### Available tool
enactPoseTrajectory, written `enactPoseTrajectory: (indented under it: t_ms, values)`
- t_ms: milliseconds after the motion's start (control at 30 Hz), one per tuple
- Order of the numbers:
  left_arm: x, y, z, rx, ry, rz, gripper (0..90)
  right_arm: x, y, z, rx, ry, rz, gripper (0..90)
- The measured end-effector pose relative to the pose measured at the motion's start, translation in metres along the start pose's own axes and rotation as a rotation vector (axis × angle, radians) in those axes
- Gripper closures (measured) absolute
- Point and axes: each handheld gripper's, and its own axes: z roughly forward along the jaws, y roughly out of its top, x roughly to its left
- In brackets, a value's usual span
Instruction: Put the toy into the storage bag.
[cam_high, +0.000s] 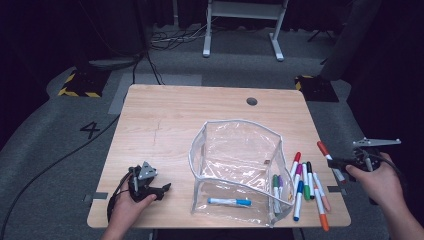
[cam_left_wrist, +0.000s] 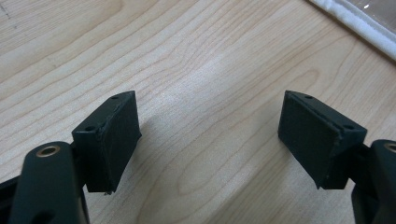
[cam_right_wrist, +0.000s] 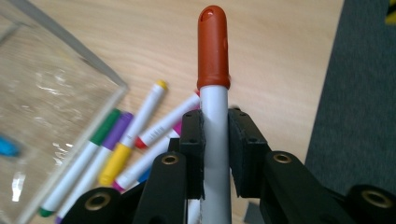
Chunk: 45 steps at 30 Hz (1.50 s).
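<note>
A person's right claw (cam_right_wrist: 215, 154) is clamped on a white marker with a red-orange cap (cam_right_wrist: 214, 84), lifted off the pale wooden bench (cam_high: 170, 115) to the right of the clear plastic pouch (cam_high: 235, 165). The marker's long axis slants up and toward the pouch, which lies leftward of it. The left claw (cam_left_wrist: 210, 135) rests spread and empty, left of the pouch.

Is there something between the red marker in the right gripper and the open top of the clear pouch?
Nothing visible blocks it. The right gripper holds the red marker above the table's right edge. The loose markers lie lower, beside the pouch, whose top stands open.
</note>
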Motion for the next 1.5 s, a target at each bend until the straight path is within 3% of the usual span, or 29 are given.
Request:
enactPoseTrajectory:
  t_ms: [33,133,167,200,333,367,400,533,567,600,733,767,800,1033,1233,1267,1500]
  values:
    - [0.0,0.0,0.0,0.0,0.0,0.0,21.0,0.012,0.015,-0.014,-0.021,0.013,-0.041,77.4]
    - [0.0,0.0,0.0,0.001,0.0,0.0,20.8,0.023,0.026,-0.024,-0.038,0.009,-0.084,77.4]
    - [0.0,0.0,0.0,0.001,0.001,-0.001,20.6,0.036,0.039,-0.034,-0.054,0.031,-0.12,77.4]
    - [0.0,0.0,0.0,0.002,0.001,0.0,20.6,0.036,0.039,-0.034,-0.054,0.031,-0.12,77.4]
    - [0.0,0.0,0.0,0.002,0.0,0.001,20.1,0.062,0.063,-0.05,-0.076,0.077,-0.192,77.4]
    - [0.0,0.0,0.0,0.002,0.001,0.001,20.1,0.076,0.073,-0.055,-0.082,0.099,-0.233,77.4]
    - [0.0,0.0,0.0,0.002,0.001,0.001,20.1,0.076,0.073,-0.055,-0.082,0.099,-0.233,77.4]
    - [-0.001,0.001,0.001,0.012,-0.011,0.009,16.8,0.103,0.09,-0.057,-0.076,0.149,-0.319,77.4]
    - [-0.001,0.001,0.002,0.01,-0.011,0.003,15.0,0.117,0.097,-0.054,-0.064,0.176,-0.355,77.4]
    - [-0.001,0.001,0.002,0.01,-0.011,0.003,15.0,0.117,0.097,-0.054,-0.064,0.176,-0.355,77.4]
    - [-0.002,0.001,0.002,0.012,-0.011,0.001,14.7,0.145,0.11,-0.044,-0.034,0.215,-0.423,77.4]
    - [-0.002,0.001,0.002,0.013,-0.011,0.001,14.4,0.157,0.116,-0.037,-0.019,0.236,-0.458,77.4]
    - [-0.002,0.001,0.002,0.014,-0.011,0.001,14.4,0.157,0.116,-0.037,-0.019,0.236,-0.458,77.4]
    - [-0.002,0.001,0.002,0.011,-0.009,0.002,14.3,0.2,0.131,-0.017,0.036,0.329,-0.583,77.4]
    - [-0.001,0.001,0.002,0.011,-0.01,0.002,14.3,0.234,0.133,0.011,0.119,0.408,-0.69,77.4]
    - [-0.001,0.001,0.002,0.011,-0.01,0.002,14.3,0.243,0.131,0.022,0.151,0.426,-0.712,77.3]
    - [-0.002,0.001,0.002,0.012,-0.01,0.002,14.3,0.258,0.123,0.054,0.241,0.47,-0.746,77.4]
